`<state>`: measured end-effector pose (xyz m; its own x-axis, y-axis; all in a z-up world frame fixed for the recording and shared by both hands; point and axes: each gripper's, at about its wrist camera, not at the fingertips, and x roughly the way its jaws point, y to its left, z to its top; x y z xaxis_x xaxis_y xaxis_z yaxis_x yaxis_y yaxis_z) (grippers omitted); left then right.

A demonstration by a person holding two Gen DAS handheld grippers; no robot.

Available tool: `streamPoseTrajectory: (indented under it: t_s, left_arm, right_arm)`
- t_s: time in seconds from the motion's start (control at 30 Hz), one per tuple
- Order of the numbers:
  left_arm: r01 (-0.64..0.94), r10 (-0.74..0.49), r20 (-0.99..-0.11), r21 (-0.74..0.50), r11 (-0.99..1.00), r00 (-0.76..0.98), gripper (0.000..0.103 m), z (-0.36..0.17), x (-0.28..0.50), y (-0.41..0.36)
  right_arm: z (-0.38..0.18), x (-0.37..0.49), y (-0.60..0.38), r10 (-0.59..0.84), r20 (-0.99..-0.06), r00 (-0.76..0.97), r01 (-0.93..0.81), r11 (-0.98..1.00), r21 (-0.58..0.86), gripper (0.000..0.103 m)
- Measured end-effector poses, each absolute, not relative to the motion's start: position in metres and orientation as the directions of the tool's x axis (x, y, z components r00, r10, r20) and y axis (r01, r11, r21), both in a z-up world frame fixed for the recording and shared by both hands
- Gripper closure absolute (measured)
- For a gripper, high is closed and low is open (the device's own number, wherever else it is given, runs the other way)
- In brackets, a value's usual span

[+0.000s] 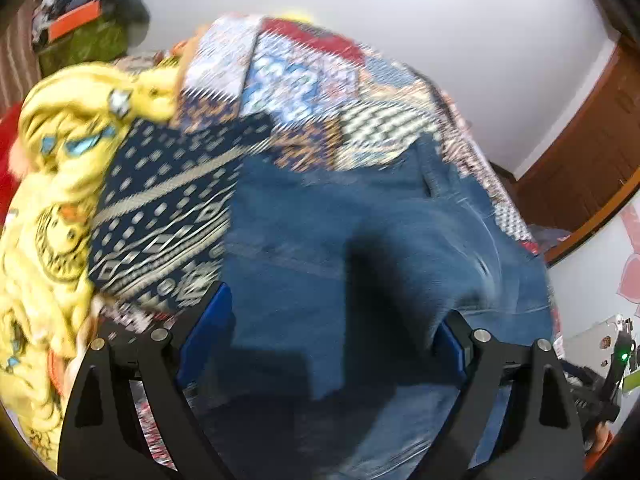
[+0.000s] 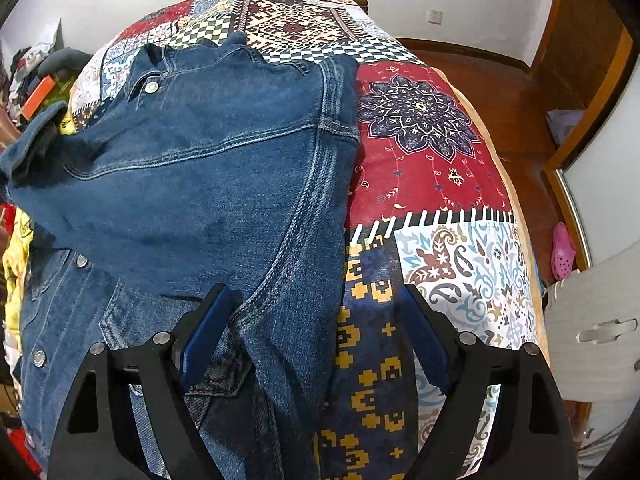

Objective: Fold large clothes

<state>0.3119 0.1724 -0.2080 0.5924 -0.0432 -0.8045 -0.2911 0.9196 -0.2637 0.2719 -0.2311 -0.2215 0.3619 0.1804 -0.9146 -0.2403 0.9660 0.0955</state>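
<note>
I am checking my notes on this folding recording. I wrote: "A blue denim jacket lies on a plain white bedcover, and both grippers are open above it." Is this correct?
Not quite: the bedcover is not plain white. It is a colourful patchwork of red, blue and white patterns, as the right wrist view shows. The rest stands: the blue denim jacket lies on it, and the left gripper and the right gripper are open above it.
</note>
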Motion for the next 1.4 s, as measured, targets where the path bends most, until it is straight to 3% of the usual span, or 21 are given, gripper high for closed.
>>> streamPoseTrajectory:
  t_s: [0.2,0.53,0.87,1.17,1.27,1.33,1.4]
  left_arm:
    - [-0.345,0.126,-0.840,-0.077,0.935,0.528,0.012,-0.236,0.286,0.188]
    - [-0.237,0.222,-0.800,0.104,0.966,0.557,0.012,-0.212,0.272,0.184]
    - [-0.198,0.169,-0.755,0.054,0.979,0.633,0.012,-0.170,0.312,0.200]
    - [-0.288,0.024,-0.857,-0.146,0.947,0.515,0.013,-0.232,0.378,0.253]
    - [-0.310,-0.035,-0.871,-0.212,0.927,0.491,0.022,-0.255,0.398,0.265]
    - [-0.314,-0.084,-0.875,-0.259,0.913,0.478,0.032,-0.267,0.407,0.270]
    - [-0.301,-0.154,-0.867,-0.324,0.897,0.473,0.056,-0.276,0.414,0.274]
  right_arm:
    - [-0.220,0.270,-0.226,0.144,-0.919,0.367,-0.238,0.970,0.056,0.021]
    - [-0.192,0.274,-0.221,0.144,-0.902,0.408,-0.252,0.967,0.040,0.021]
    - [-0.152,0.317,-0.213,0.187,-0.837,0.514,-0.265,0.963,0.053,0.021]
    - [-0.206,0.385,-0.222,0.222,-0.878,0.424,-0.192,0.970,0.153,0.021]
    - [-0.224,0.401,-0.224,0.242,-0.883,0.401,-0.175,0.967,0.185,0.022]
    - [-0.230,0.408,-0.224,0.253,-0.883,0.396,-0.171,0.965,0.200,0.030]
    - [-0.235,0.414,-0.225,0.271,-0.882,0.385,-0.163,0.961,0.224,0.050]
